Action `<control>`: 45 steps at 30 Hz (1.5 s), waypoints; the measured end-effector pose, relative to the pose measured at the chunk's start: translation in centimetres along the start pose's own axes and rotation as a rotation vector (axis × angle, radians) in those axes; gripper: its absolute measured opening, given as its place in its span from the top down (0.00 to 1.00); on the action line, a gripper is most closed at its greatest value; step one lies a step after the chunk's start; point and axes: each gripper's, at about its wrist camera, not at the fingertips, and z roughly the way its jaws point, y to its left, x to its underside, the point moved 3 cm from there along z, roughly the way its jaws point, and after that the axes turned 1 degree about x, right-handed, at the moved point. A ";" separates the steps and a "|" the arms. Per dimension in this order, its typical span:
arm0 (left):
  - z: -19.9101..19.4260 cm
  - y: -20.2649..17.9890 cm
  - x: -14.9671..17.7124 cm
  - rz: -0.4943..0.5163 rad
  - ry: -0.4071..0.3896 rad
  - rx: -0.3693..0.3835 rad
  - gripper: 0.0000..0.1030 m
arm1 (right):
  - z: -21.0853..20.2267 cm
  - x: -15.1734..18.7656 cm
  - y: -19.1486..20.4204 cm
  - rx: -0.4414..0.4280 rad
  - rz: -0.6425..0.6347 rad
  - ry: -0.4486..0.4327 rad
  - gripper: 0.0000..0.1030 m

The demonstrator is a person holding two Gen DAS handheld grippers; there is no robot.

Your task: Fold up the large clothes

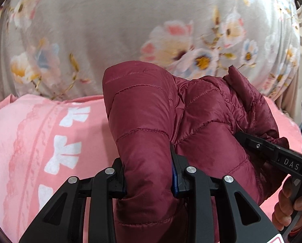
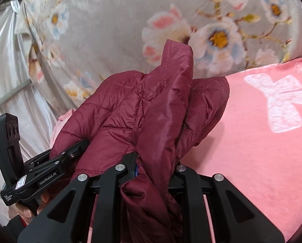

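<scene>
- The dark red puffy jacket [image 1: 142, 125] sits bunched up between the 2 tools, over the pink blanket [image 1: 29, 133].
- The left gripper [image 1: 148, 180] squeezes a thick fold of it.
- The right gripper [image 2: 153, 174] pinches another fold.
- It looks shiny, quilted and crumpled.
- Its long side runs away toward the blanket's far edge, by the flowered sheet [image 1: 110, 20].

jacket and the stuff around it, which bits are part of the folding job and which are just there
In the job:
jacket
left gripper, shut on it
right gripper, shut on it

Just there:
pink blanket
floral quilt
silver curtain
</scene>
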 end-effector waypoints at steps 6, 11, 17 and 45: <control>3.6 3.2 2.8 -0.031 0.049 -0.006 0.73 | 5.2 2.5 -0.6 0.007 0.007 0.086 0.85; 4.9 4.9 4.6 -0.069 0.062 -0.028 0.60 | 6.5 3.6 -1.9 0.016 0.045 0.114 0.73; 3.5 5.5 4.4 -0.114 0.131 -0.081 0.46 | 3.9 3.6 -3.4 0.059 0.068 0.142 0.55; 12.8 3.4 -2.0 -0.075 0.184 -0.475 0.37 | 13.4 -2.2 -3.4 0.374 -0.066 0.135 0.79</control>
